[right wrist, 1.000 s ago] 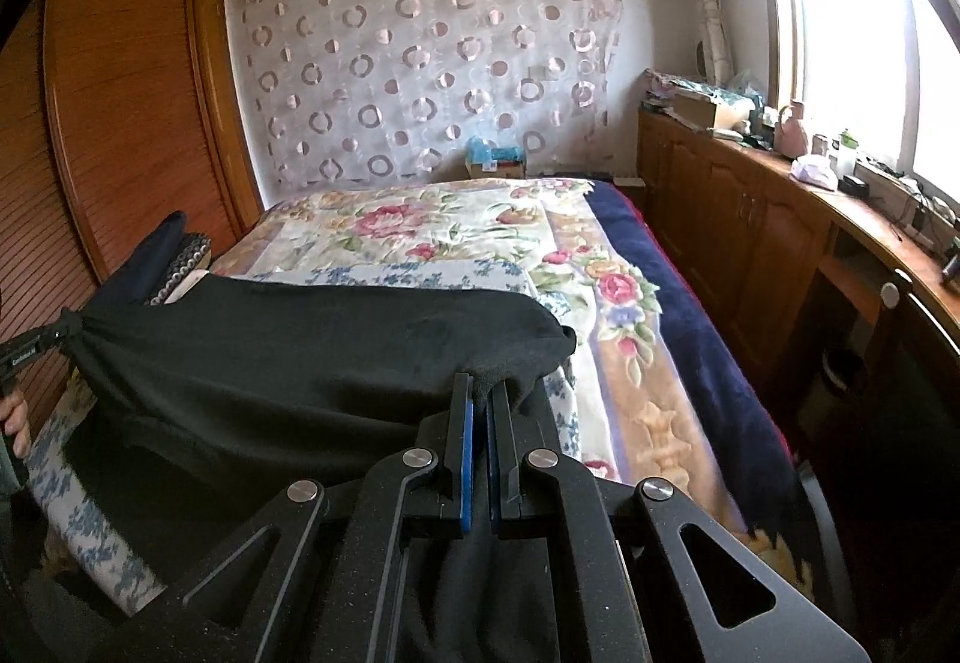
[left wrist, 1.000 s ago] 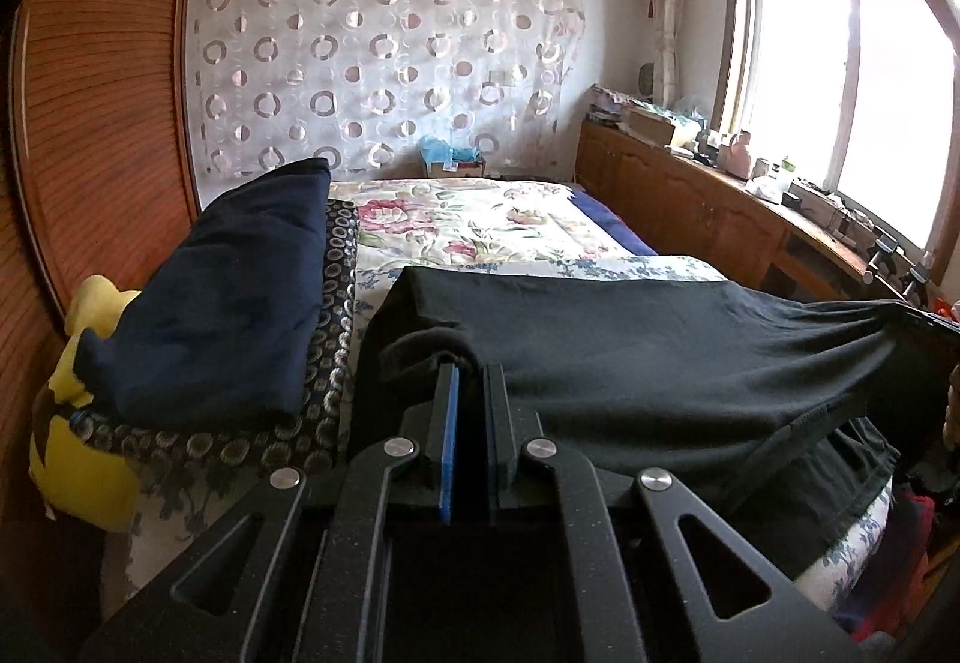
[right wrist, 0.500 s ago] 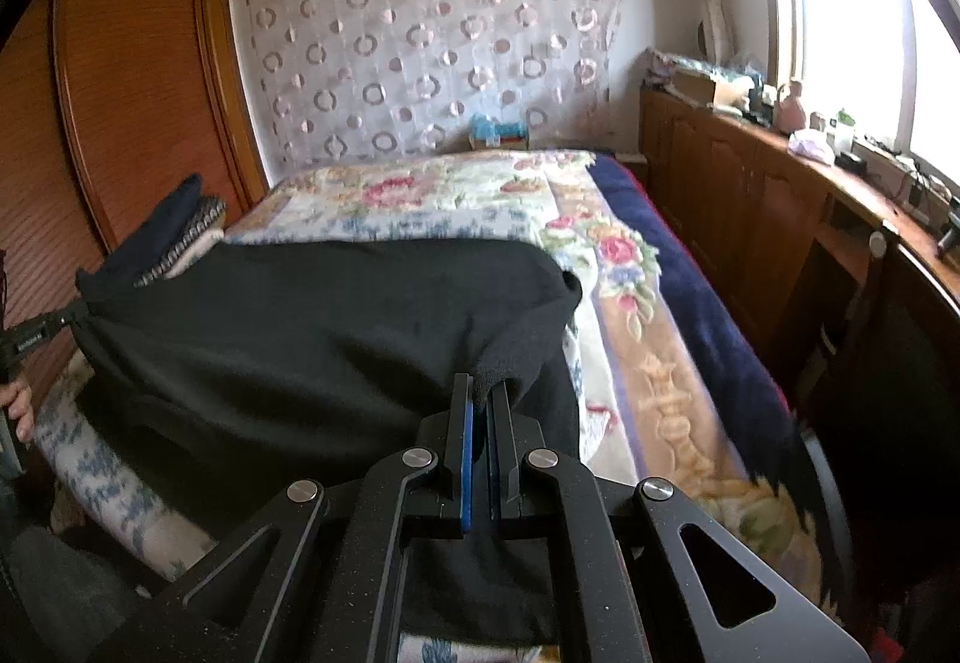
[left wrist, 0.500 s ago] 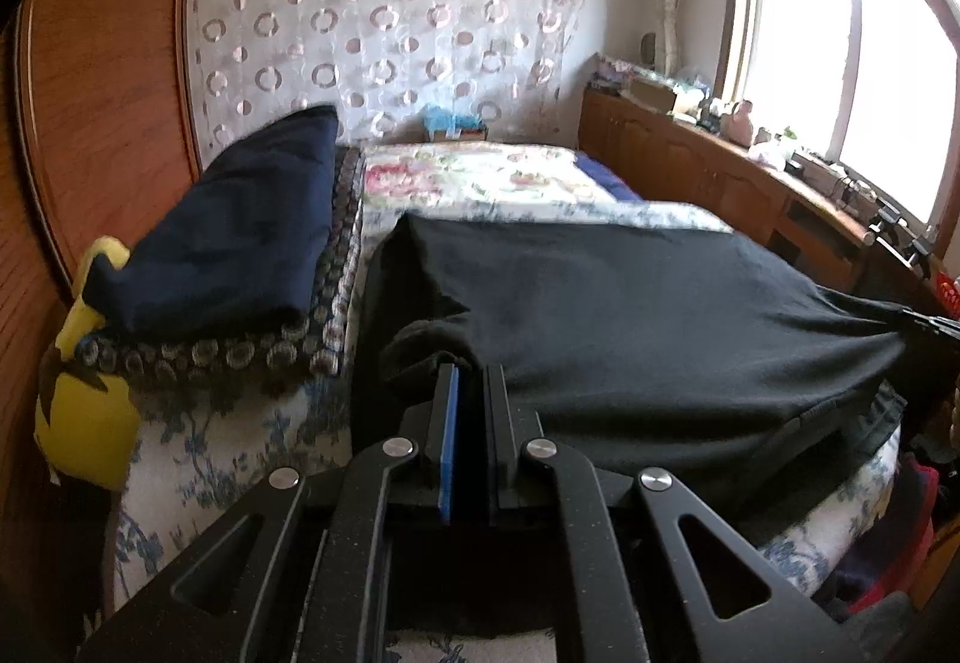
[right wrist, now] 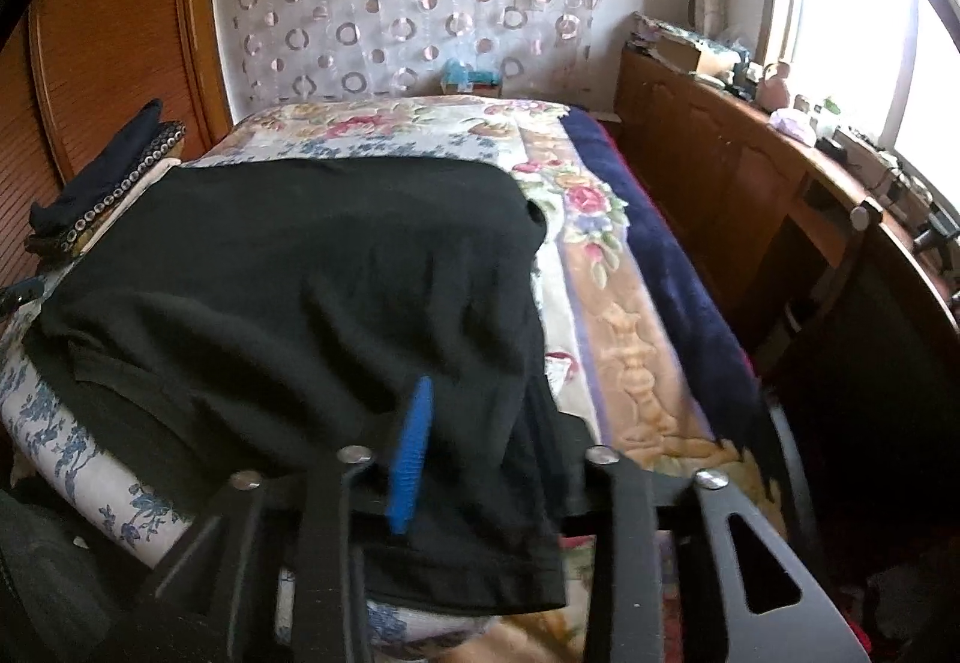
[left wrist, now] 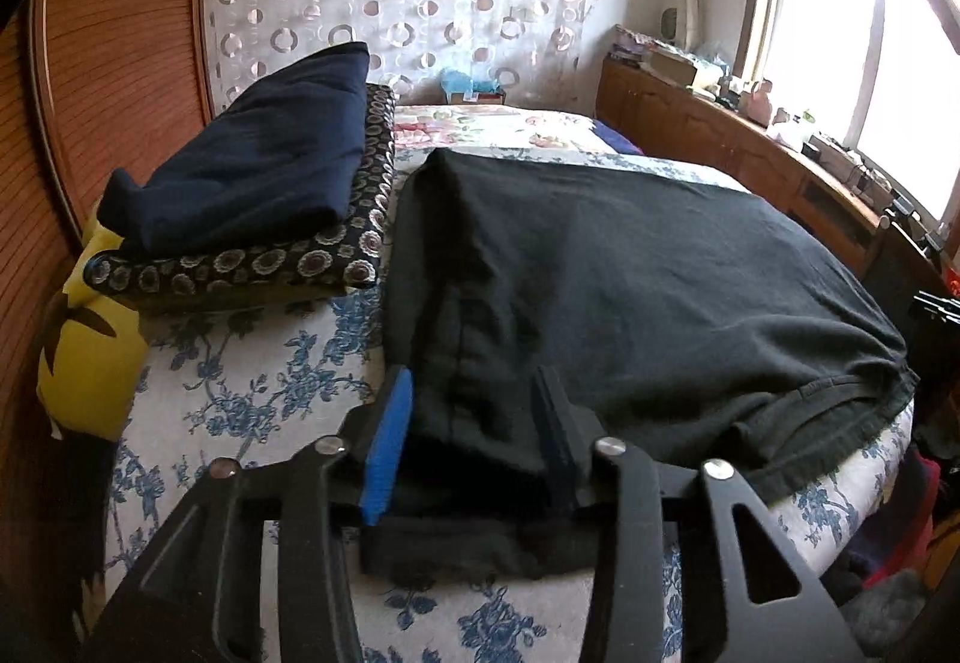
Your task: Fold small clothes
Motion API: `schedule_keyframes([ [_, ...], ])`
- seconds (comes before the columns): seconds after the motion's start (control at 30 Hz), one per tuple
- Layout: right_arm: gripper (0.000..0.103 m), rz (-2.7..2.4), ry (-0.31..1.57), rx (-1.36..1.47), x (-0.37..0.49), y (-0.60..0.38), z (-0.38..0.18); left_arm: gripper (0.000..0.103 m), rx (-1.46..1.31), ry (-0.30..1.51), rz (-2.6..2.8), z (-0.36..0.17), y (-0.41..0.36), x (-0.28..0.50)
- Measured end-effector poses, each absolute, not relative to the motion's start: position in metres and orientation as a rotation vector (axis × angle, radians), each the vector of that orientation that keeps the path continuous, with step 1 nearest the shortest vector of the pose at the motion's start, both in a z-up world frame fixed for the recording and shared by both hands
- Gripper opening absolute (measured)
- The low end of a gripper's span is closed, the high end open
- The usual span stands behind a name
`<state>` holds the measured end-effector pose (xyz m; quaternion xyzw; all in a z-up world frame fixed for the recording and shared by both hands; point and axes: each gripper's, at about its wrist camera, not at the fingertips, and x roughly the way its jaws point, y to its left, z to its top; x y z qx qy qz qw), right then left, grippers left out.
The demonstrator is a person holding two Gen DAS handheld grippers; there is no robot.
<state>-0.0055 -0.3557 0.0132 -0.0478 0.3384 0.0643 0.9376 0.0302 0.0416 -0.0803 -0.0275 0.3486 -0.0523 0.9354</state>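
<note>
A black T-shirt [left wrist: 630, 279] lies spread flat across the near end of the bed [left wrist: 240, 399]; it also shows in the right wrist view [right wrist: 312, 291]. My left gripper [left wrist: 474, 411] is open, its jaws standing apart on either side of the shirt's left sleeve, which lies loose between them. My right gripper [right wrist: 486, 423] is open over the shirt's right sleeve, which drapes down over the bed's edge. The right finger of the right gripper is hidden under the cloth.
A stack of folded clothes, navy [left wrist: 258, 153] on top of a circle-patterned piece [left wrist: 300, 261], sits at the bed's left beside a yellow cushion [left wrist: 90, 357]. A wooden wardrobe [left wrist: 108, 63] stands to the left, and a wooden counter [right wrist: 750, 171] runs below the window on the right.
Both grippers lowered the stretched shirt onto the bed, then opened and let go of the sleeves. The shirt now lies flat instead of hanging taut between them.
</note>
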Motion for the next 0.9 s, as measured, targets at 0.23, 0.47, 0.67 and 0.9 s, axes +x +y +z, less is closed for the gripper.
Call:
schedule_keyframes([
  [0.23,0.051,0.168,0.651,-0.126,0.009,-0.329,0.026,0.068,-0.055,0.731,-0.108,-0.083,0.046,0.036],
  [0.47,0.052,0.313,0.703,-0.125,0.044,-0.271,0.002,0.068,-0.032,0.739,-0.067,-0.089,0.044,0.036],
  [0.67,0.052,0.38,0.731,-0.145,0.067,-0.23,-0.009,0.068,-0.039,0.75,-0.054,-0.093,0.048,0.037],
  [0.9,0.052,0.432,0.75,-0.174,0.09,-0.212,-0.017,0.068,-0.05,0.759,-0.045,-0.097,0.054,0.039],
])
